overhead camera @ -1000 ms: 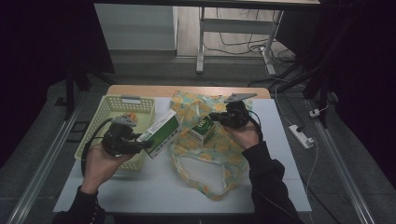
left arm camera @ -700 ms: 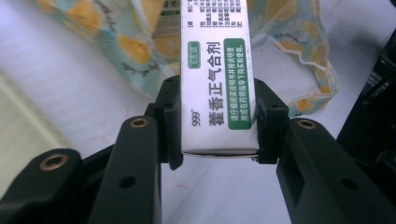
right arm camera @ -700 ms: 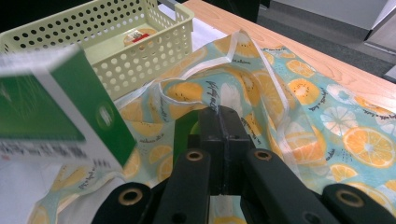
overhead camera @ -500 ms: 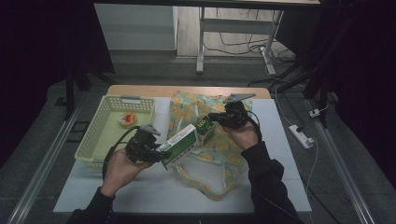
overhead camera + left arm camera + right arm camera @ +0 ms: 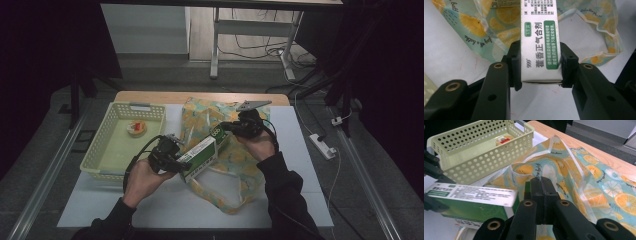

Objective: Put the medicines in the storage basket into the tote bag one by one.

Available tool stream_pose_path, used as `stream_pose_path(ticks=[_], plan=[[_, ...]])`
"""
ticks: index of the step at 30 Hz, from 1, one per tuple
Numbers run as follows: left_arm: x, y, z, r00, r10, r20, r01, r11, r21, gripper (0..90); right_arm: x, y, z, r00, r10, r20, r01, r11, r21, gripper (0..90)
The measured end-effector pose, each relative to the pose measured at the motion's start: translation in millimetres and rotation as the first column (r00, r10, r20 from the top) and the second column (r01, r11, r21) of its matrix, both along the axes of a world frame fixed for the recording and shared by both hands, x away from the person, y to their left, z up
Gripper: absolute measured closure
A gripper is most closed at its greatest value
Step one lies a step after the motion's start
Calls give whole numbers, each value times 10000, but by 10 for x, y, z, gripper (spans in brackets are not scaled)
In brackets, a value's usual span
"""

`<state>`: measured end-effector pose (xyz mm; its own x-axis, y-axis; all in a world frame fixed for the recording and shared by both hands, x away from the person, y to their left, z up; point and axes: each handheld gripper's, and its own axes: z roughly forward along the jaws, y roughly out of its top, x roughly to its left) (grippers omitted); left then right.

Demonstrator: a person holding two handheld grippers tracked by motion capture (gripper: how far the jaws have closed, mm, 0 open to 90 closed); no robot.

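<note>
A green-and-white cardboard medicine box (image 5: 540, 45) is clamped in the left gripper (image 5: 540, 66) at mid-table, beside a pale green perforated plastic basket (image 5: 116, 114). A lemon-patterned plastic bag's (image 5: 584, 167) edge is pinched by the closed right gripper (image 5: 541, 195).

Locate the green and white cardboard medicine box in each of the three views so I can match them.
High view: the green and white cardboard medicine box lies centre, slanting between the hands.
Left gripper view: the box runs up the centre, clamped between the black jaws.
Right gripper view: the box sits lower left, blurred.
Shared landmark: the lemon-print plastic bag, beside or under the box in each view.
</note>
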<state>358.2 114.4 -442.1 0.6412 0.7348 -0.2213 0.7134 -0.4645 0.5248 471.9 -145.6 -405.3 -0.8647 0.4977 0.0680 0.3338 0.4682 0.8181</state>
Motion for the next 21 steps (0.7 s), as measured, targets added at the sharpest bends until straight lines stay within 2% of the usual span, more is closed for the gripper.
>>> stream_pose_path(ticks=[7,21], plan=[[83,-62,-21,10000,56,-71,-55,9999,141,620,-11,11,9,10000,65,-6,-65,10000,5,900],[273,-234,-9,9997,168,178,-172,9996,244,620,-12,19,8,9999,100,-46,-100,10000,-1,900]])
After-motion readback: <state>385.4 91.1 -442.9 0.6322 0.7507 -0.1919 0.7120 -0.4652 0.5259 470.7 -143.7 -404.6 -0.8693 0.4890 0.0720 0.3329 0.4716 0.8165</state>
